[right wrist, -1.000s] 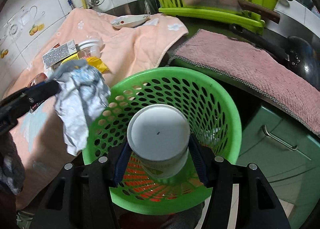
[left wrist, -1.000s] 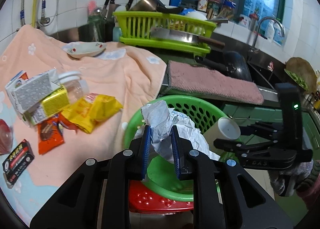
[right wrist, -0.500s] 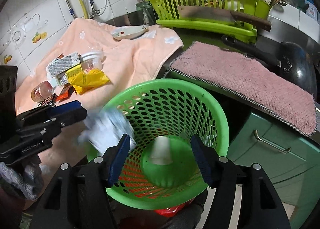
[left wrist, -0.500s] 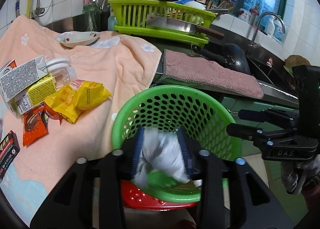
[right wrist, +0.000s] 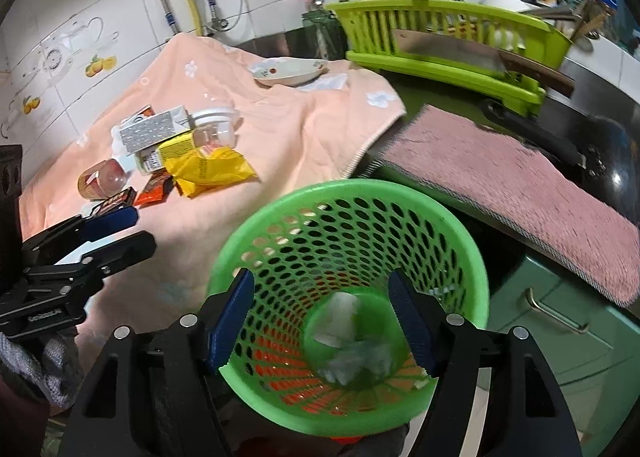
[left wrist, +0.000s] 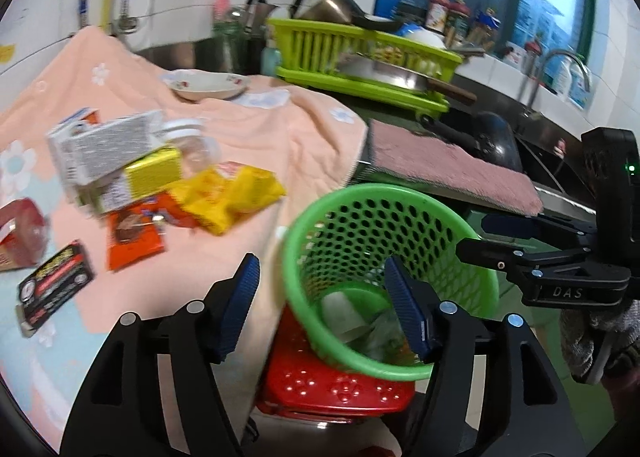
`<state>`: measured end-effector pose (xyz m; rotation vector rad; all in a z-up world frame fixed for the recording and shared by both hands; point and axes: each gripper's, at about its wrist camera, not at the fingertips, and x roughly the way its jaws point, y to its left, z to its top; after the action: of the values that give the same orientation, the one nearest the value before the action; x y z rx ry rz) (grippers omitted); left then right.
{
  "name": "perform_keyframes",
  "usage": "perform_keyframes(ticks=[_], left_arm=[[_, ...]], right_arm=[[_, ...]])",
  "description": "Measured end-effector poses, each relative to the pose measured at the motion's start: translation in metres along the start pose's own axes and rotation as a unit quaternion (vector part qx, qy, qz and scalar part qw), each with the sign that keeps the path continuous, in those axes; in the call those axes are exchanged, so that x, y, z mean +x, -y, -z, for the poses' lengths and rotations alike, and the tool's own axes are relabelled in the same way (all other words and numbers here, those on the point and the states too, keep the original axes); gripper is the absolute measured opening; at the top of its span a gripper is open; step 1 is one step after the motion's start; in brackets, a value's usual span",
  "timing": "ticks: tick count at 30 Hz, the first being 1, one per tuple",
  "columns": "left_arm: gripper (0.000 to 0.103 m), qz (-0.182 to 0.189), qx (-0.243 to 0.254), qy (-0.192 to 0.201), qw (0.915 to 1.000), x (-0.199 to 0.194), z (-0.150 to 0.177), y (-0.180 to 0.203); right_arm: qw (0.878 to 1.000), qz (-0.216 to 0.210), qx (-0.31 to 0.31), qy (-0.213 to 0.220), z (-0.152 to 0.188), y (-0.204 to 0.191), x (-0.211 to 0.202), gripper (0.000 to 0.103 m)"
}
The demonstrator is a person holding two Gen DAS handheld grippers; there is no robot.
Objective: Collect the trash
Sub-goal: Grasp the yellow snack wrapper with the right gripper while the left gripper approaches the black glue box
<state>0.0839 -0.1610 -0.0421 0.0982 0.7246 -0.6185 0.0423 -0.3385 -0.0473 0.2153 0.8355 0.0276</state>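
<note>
- Step in hand, as I judge it: the drop into the green perforated plastic basket (right wrist: 352, 225), which stands on a red plastic stool (left wrist: 336, 385) just beside the counter edge
- The left gripper (left wrist: 320, 309) has its blue-padded jaws opening, nothing between them; it hangs over the near rim of the basket
- The right gripper (right wrist: 320, 321) is likewise opening, its jaws spread over the basket mouth with nothing pinched
- At the bottom of the basket lie a white paper cup (right wrist: 338, 319) and a crumpled grey-white wad of paper (right wrist: 360, 361), touching each other, so two pieces look collected
- Trash left to collect sits on the peach floral towel (left wrist: 260, 137) spread over the counter: a yellow crinkled snack bag (left wrist: 232, 199), an orange foil wrapper (left wrist: 134, 233), a white and yellow printed carton (left wrist: 120, 161), a clear plastic bottle with a white cap (left wrist: 192, 137), a black flat packet (left wrist: 54, 289) and a red-lidded clear cup (left wrist: 24, 225)
- Next move, in my view: swing either gripper to the pile, which is near but apart from the basket, and pinch one loose piece; the yellow bag lies topmost and nearest, though its slack film may slip or drag neighbours along
</note>
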Motion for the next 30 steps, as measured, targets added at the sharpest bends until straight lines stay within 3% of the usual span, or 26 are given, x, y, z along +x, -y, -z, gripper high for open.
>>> perform_keyframes(ticks=[15,26,30], left_arm=[[0.068,-0.078,-0.057,0.030,0.9949,-0.054,0.007,-0.083],[0.068,-0.106,-0.098,0.029,0.9891,-0.065,0.019,-0.126],[0.068,-0.111,-0.108,0.024,0.9876,-0.063,0.021,-0.136]], right_arm=[[0.993,-0.043,-0.111,-0.013,-0.048,-0.072,0.045,0.076],[0.980,-0.058,-0.183,-0.043,-0.072,-0.106,0.099,0.083],[0.976,-0.060,-0.205,-0.050,-0.078,-0.118,0.119,0.090]])
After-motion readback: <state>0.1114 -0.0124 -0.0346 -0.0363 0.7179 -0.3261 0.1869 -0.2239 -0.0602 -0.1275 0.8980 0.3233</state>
